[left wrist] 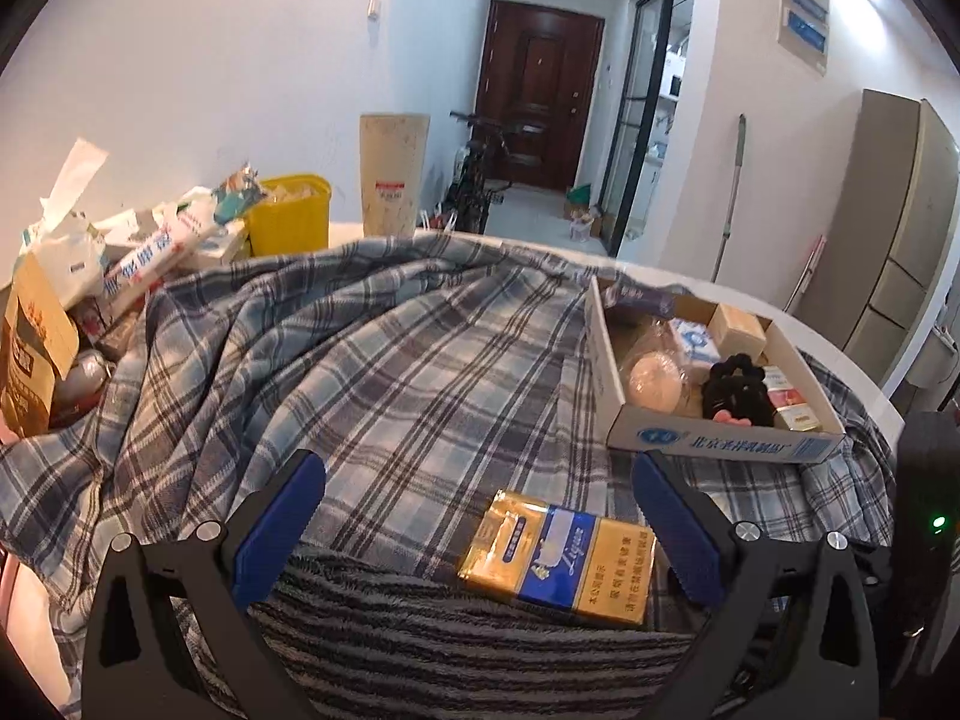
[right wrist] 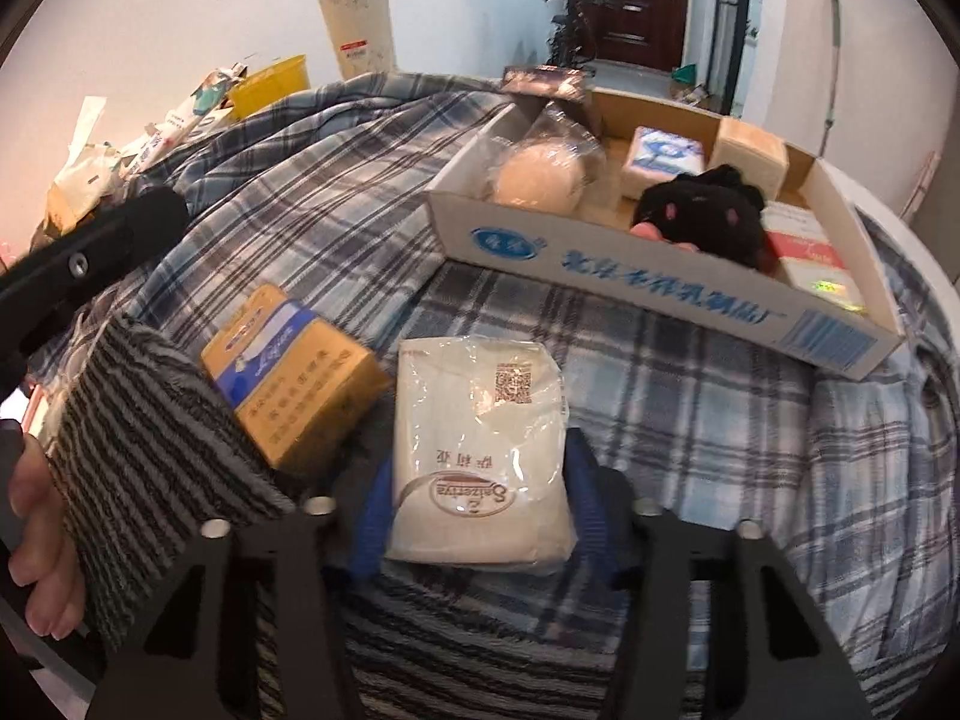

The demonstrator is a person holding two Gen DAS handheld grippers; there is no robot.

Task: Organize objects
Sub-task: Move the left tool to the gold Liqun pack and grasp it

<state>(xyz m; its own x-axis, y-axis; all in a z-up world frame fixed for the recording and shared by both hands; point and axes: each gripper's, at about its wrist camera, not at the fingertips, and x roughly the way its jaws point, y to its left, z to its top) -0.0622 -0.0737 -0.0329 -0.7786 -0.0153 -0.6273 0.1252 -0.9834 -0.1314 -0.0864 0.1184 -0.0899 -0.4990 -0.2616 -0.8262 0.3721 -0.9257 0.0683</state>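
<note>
Right gripper [right wrist: 480, 516] apparently clamped on tissue pack [right wrist: 477, 450]; left gripper [left wrist: 480, 516] wide, empty; tray edge [right wrist: 660, 294] near.

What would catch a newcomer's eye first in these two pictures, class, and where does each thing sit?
The right gripper has its blue fingers shut on a white tissue pack low in the middle. Left of it lies a gold cigarette pack on the plaid cloth, between the left gripper's open fingers. Behind stands a cardboard tray with a black plush toy.
</note>
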